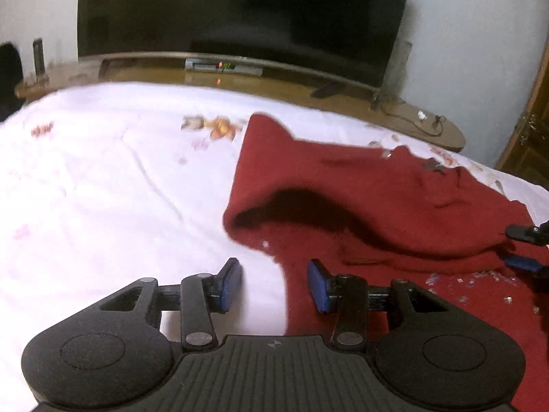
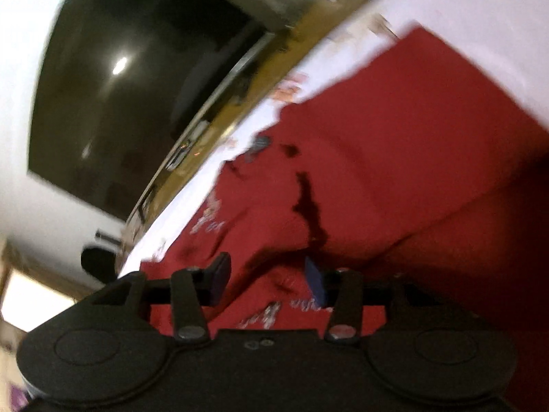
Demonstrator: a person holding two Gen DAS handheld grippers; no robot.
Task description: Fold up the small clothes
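My left fingers point(image 1: 274, 283), black arms tipped with blue rubbery pads, stand apart with nothing pinched between them; under the gap lies the edge where the red garment point(image 1: 394, 206) meets the white sheet point(image 1: 103, 189). In the right wrist view my right fingers point(image 2: 267, 279) are likewise released, spread above the same red garment point(image 2: 394, 137), gripping nothing. That picture is tilted and blurred.

The garment is a soft, fuzzy knit, dark red, lying on the bed in the right half of the left view. One part is folded over, making a rounded, puffy fold with a dark shadow under it. Small silvery sparkling bits dot its lower right part. The sheet is smooth, faintly creased, with pale flower prints. The right fingers also show at the right edge of the left view, at the fold's end.

Beyond the bed, along the top, a wooden shelf point(image 1: 240, 79) carries a large glossy black television point(image 1: 240, 10).
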